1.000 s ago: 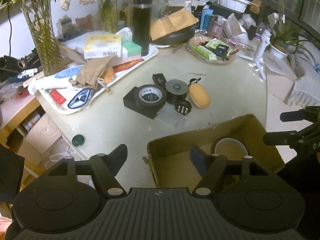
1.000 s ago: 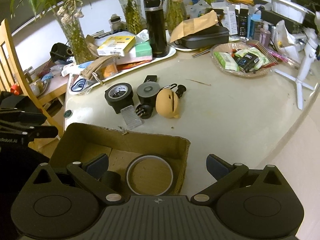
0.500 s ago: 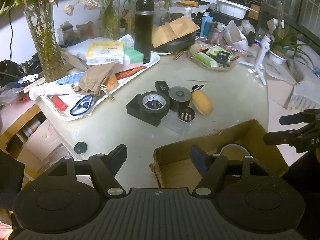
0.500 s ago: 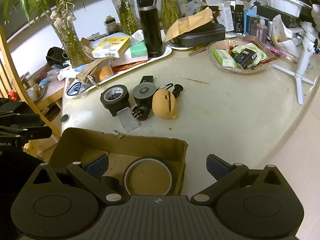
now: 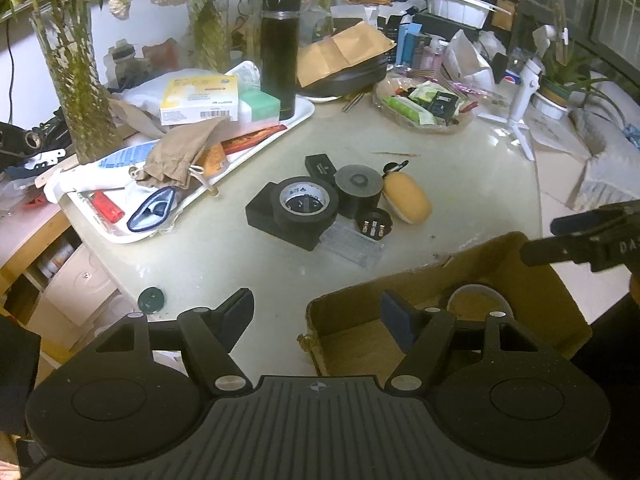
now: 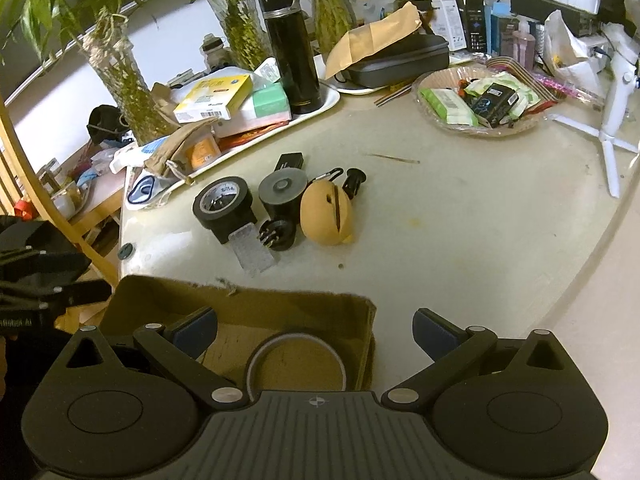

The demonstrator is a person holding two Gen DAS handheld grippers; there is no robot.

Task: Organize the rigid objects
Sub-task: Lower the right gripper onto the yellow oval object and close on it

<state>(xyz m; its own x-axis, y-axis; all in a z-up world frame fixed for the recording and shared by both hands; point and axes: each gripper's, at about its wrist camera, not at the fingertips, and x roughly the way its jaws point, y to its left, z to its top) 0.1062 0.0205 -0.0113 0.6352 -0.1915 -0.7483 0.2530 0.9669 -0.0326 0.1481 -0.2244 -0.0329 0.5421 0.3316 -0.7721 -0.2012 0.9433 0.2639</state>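
Hovering spread and empty over the box (image 6: 240, 308), left gripper (image 5: 316, 308) at its left corner and right gripper (image 6: 316, 326) over the white ring (image 6: 296, 360) inside, with tape (image 6: 222, 204), canister (image 6: 282, 194), perhaps a plug (image 6: 278, 234), and tan case (image 6: 326, 216) clustered beyond it.

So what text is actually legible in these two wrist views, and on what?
"DA": start of a cut-off word on the right gripper body.
Yellow box: barcode and print, too blurred to read.
Black tape roll: core label unreadable.
Basket packets: print too small.
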